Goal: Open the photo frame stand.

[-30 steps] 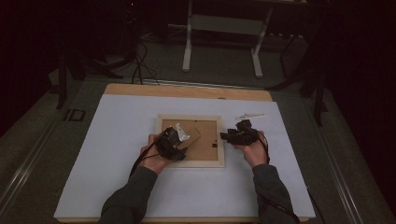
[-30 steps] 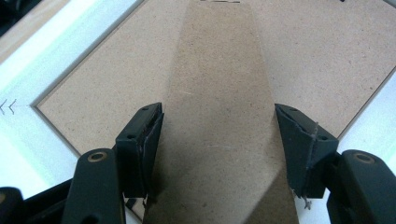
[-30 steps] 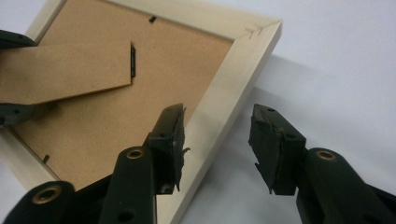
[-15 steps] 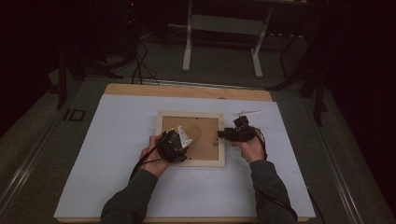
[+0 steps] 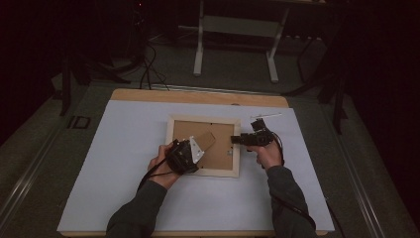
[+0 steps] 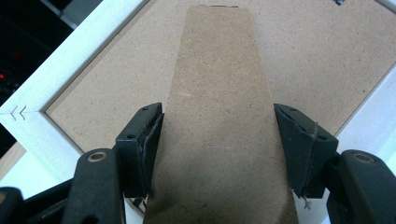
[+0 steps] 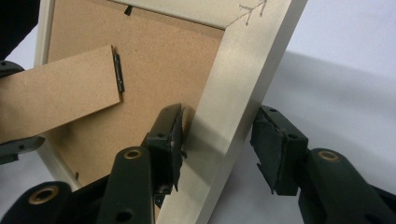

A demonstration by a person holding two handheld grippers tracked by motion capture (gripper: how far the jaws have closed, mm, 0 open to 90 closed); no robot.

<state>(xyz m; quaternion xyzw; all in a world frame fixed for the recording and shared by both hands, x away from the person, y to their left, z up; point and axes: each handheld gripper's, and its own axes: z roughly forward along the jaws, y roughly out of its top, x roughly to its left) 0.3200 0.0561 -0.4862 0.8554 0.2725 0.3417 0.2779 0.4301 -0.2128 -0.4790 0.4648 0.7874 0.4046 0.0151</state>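
A pale wooden picture frame [image 5: 203, 119] lies face down on the white mat, with its brown backing board [image 7: 163, 60] upward. My left gripper [image 5: 198, 148] comes in from the frame's lower left and is shut on the brown cardboard stand flap [image 6: 217, 93], a pad against each long edge. The flap [image 5: 205, 141] rises at an angle off the backing. My right gripper [image 5: 236, 141] reaches in from the right and straddles the frame's right rail [image 7: 233, 70]. One pad sits inside the rail, the other against its outer side.
The white mat [image 5: 124, 148] covers a wooden table [image 5: 198, 96] and has bare room left of and in front of the frame. A thin pale strip [image 5: 265, 116] lies just beyond the right hand. Metal stand legs [image 5: 233, 44] and cables [image 5: 143, 64] are on the floor behind.
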